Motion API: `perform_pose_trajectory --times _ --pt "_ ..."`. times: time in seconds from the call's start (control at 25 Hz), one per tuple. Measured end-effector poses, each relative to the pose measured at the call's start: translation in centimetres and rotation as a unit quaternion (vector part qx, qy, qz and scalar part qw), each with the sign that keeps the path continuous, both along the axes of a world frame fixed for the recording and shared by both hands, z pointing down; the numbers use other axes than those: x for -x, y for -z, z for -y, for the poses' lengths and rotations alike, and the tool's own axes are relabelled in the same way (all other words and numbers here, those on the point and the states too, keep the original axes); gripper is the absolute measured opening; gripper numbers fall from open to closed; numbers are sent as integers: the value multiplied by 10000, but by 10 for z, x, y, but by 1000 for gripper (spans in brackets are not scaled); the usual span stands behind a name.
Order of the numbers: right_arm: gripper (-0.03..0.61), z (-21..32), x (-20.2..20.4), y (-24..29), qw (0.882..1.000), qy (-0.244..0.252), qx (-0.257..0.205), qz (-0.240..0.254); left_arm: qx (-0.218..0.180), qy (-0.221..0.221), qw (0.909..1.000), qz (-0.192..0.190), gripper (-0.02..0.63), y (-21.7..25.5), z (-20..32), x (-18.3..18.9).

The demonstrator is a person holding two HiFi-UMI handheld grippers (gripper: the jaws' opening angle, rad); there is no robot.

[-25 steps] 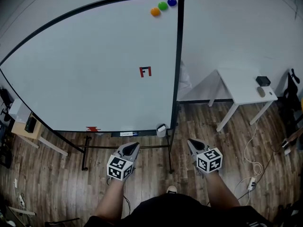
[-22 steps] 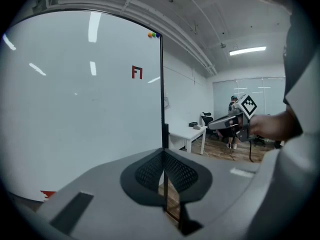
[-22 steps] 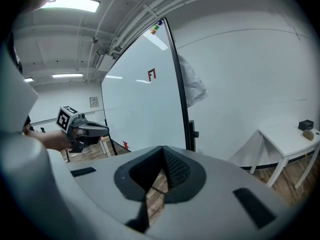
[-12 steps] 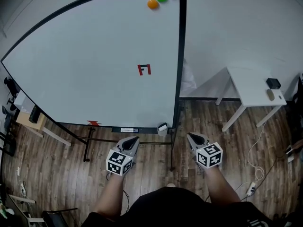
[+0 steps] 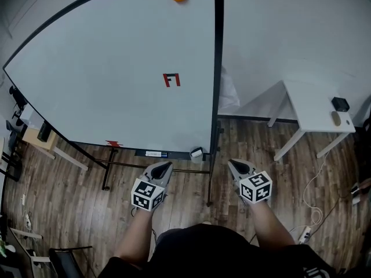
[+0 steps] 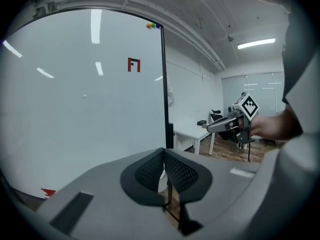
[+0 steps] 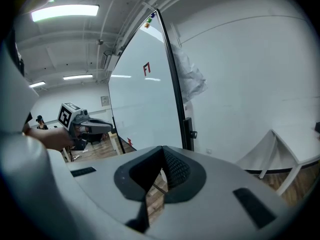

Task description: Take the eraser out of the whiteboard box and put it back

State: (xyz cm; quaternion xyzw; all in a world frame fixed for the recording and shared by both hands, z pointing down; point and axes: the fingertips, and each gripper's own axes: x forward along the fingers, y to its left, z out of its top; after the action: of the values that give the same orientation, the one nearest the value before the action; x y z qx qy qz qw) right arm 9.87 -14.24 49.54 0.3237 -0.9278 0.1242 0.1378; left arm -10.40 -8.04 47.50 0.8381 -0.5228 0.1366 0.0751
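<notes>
Both my pairs of jaws are pressed together on nothing, left gripper (image 5: 161, 169) and right gripper (image 5: 236, 168) held low before the whiteboard (image 5: 116, 68), ready to reach, I judge. The eraser (image 5: 196, 151) sits in the whiteboard box (image 5: 198, 154), at one o'clock from my left gripper; its long axis is too small to tell.

Three cameras, one large white black-framed whiteboard (image 5: 116, 74).
Head view looks steeply down from in front of it; both gripper views look roughly level, seemingly from close, sharing its black right edge post (image 6: 163, 84).
</notes>
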Motion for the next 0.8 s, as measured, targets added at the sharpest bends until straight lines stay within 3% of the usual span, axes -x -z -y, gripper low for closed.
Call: perform_pose_trajectory --times 0.28,0.8 --pt "-5 -1 -5 -9 10000 30 72 -53 47 81 9999 -119 14 -9 2 2" --pt "-5 13 -23 1 9994 -190 -45 -286 -21 -336 9992 -222 14 -17 40 -18"
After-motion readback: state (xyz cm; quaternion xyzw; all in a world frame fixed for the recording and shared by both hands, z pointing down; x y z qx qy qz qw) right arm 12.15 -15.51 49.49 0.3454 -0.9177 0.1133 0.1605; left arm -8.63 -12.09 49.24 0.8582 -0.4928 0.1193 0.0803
